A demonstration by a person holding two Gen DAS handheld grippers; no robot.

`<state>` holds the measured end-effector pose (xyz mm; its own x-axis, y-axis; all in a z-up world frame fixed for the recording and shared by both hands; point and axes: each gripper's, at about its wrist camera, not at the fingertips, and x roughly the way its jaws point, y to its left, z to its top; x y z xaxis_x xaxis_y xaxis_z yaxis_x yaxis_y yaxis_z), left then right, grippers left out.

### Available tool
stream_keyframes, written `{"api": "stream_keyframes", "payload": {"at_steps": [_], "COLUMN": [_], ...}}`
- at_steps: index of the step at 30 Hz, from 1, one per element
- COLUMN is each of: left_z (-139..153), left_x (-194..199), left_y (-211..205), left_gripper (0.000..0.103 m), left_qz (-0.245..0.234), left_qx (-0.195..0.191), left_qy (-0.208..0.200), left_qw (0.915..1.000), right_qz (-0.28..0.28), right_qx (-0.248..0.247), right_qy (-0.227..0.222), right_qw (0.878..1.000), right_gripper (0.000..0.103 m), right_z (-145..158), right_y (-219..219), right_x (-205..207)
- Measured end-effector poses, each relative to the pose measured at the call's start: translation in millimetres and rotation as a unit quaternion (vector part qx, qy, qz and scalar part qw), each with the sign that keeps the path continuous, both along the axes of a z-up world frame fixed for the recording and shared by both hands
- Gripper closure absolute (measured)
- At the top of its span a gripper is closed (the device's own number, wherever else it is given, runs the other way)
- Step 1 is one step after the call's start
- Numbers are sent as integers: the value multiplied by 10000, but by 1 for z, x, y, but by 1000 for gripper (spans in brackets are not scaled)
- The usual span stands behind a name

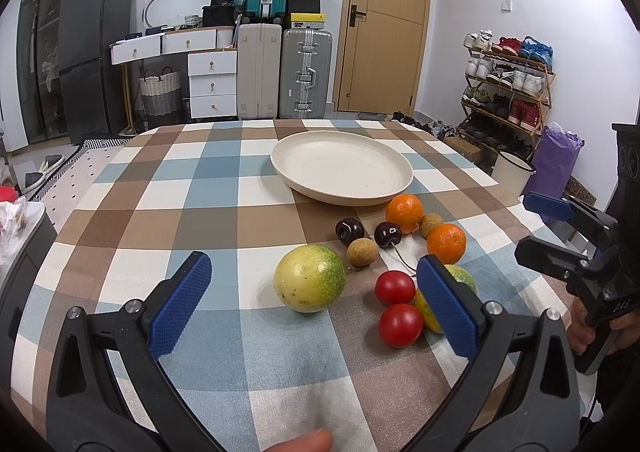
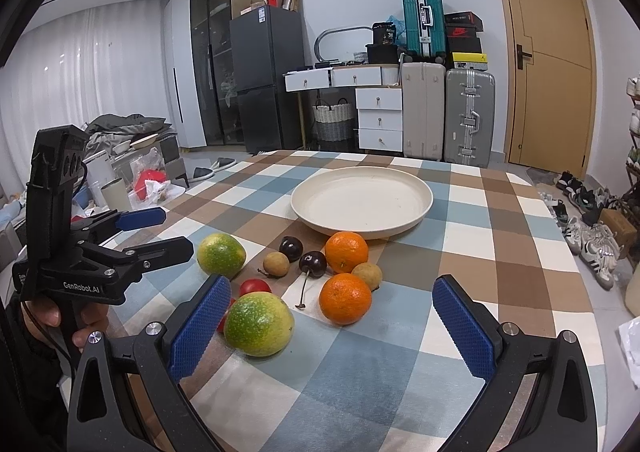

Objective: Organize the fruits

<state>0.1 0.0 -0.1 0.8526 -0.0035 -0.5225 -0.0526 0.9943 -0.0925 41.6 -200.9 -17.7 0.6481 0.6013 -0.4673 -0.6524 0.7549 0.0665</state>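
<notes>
A cream plate (image 1: 304,175) (image 2: 316,207) sits empty on the checked tablecloth. In front of it lie two oranges (image 1: 405,213) (image 2: 345,298), two dark cherries (image 1: 350,231) (image 2: 313,263), two brown longans (image 1: 362,252) (image 2: 276,264), two red tomatoes (image 1: 395,287) (image 2: 255,286) and two yellow-green passion fruits (image 1: 309,278) (image 2: 259,323). My left gripper (image 1: 314,292) is open, its fingers either side of one passion fruit. My right gripper (image 2: 332,326) is open just short of the near orange and the other passion fruit. Each gripper shows in the other's view (image 1: 560,236) (image 2: 160,232).
The table's right edge (image 1: 520,203) drops to a white bin and shoe rack. Suitcases, white drawers and a dark fridge stand behind the table. Bare checked cloth (image 1: 160,191) lies left of the fruit.
</notes>
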Motion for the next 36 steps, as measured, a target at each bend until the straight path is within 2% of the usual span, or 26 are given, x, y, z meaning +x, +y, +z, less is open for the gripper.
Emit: {"api": "stream_keyframes", "payload": {"at_steps": [22,36], "left_z": [0,0], "left_x": [0,0], "left_y": [0,1], "left_gripper": [1,1], "left_qz": [1,29], "left_qx": [5,-4], "left_qy": [0,19], "left_qw": [10000,10000], "right_qz": [-16,-261], "right_qx": [-93,-164], "right_qy": [-9,131], "right_qw": [10000,9994], "right_gripper": [0,0], "right_z": [-2,-2], "right_y": [1,-1], "right_x": [4,11]}}
